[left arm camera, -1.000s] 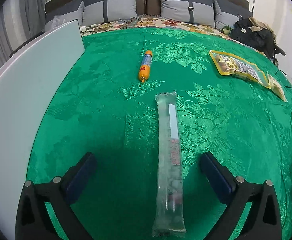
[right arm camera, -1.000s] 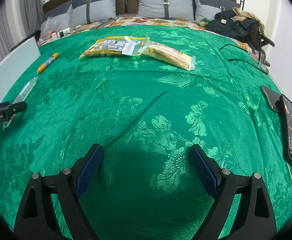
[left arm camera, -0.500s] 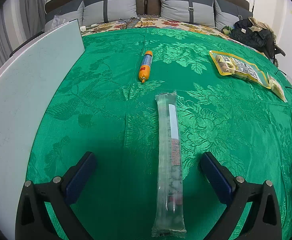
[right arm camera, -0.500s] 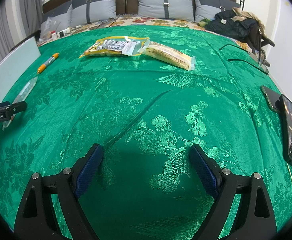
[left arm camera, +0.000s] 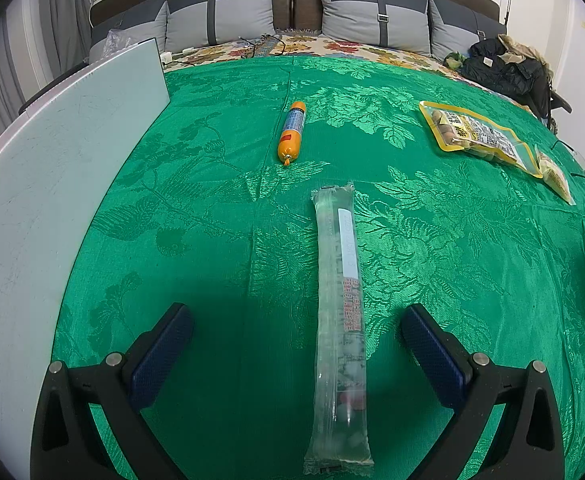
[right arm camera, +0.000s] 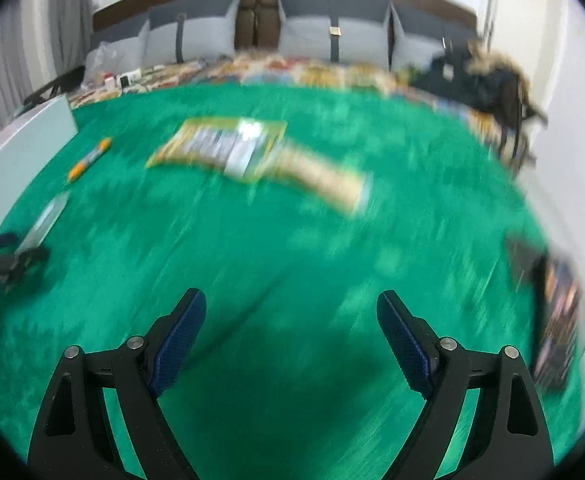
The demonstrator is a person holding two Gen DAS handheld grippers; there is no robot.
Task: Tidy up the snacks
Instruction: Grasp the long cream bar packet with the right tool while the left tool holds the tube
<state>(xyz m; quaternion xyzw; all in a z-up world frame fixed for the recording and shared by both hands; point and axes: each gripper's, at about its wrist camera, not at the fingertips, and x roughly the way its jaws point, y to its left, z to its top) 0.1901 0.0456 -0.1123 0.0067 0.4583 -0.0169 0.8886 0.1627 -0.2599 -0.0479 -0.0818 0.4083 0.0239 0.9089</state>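
A long clear snack tube [left arm camera: 342, 308] lies lengthwise on the green cloth between the fingers of my open left gripper [left arm camera: 296, 340], untouched. An orange sausage stick [left arm camera: 291, 133] lies farther back. A yellow snack pouch [left arm camera: 477, 137] and a pale snack pack [left arm camera: 557, 179] lie at the right. In the blurred right wrist view my right gripper [right arm camera: 291, 328] is open and empty over bare cloth, with the yellow pouch [right arm camera: 220, 148], the pale pack [right arm camera: 324, 180], the sausage [right arm camera: 89, 159] and the clear tube [right arm camera: 46, 220] beyond it. The left gripper [right arm camera: 0, 264] shows at its left edge.
A pale flat board [left arm camera: 44, 184] lies along the left side of the bed. Grey pillows [left arm camera: 220, 12] line the headboard. A dark jacket [left arm camera: 504, 68] sits at the back right. A phone [right arm camera: 552, 312] lies at the right edge of the cloth.
The right gripper has started moving, its view now blurred and the snacks lower in frame. The left gripper has not moved.
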